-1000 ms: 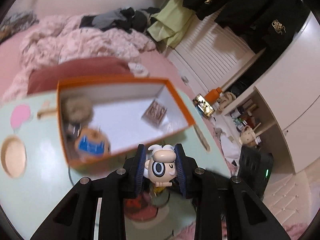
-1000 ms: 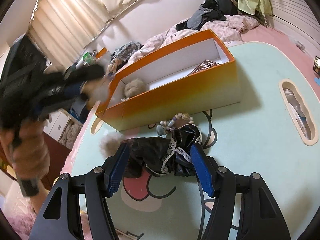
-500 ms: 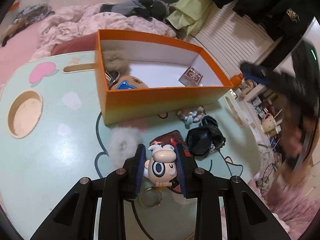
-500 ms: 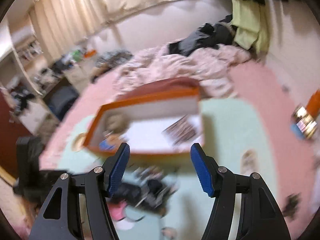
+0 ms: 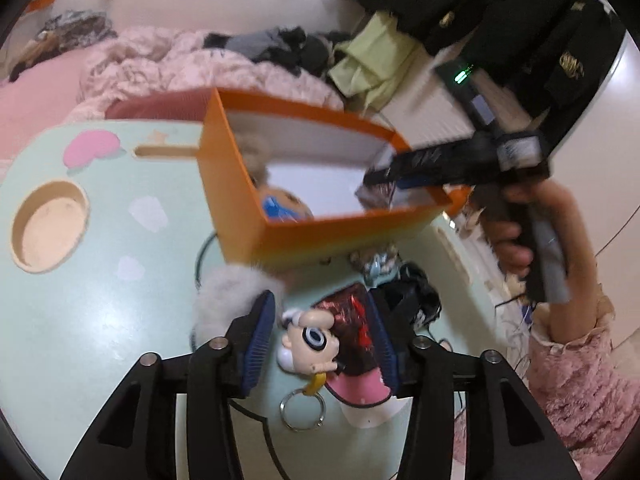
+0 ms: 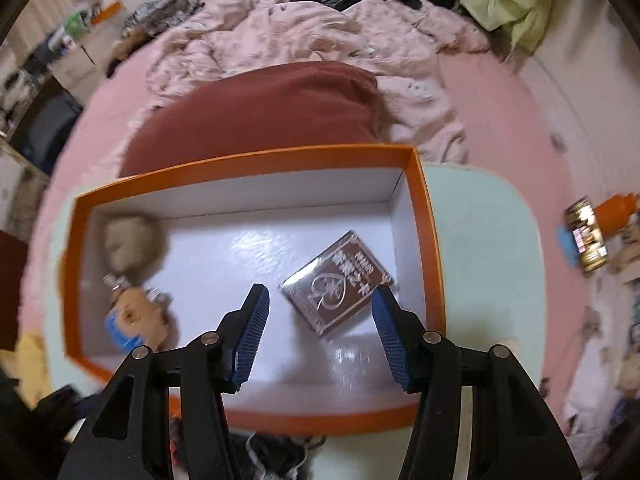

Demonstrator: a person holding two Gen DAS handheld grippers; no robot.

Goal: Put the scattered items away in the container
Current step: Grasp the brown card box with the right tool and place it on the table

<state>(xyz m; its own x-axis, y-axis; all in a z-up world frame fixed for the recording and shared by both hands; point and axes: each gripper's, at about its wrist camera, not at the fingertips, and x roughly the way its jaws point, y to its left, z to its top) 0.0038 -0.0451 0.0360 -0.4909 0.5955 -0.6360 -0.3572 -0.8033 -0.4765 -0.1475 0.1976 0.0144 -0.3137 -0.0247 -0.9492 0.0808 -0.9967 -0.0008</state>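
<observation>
On the mint counter [image 5: 80,320], a white pompom [image 5: 224,292] lies just left of the left tool [image 5: 322,338], whose jaws are opening around a cartoon keychain [image 5: 310,344], the pads clear of it. Beyond stands the orange box [image 5: 320,236]. The right tool [image 6: 320,320] hangs released over the box, jaws closing on nothing, above a brown packet [image 6: 338,280] inside.

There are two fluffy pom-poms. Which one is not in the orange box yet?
The white fluffy pom-pom is out, lying on the table beside the left gripper. The tan pom-pom already sits inside the orange box.
</observation>
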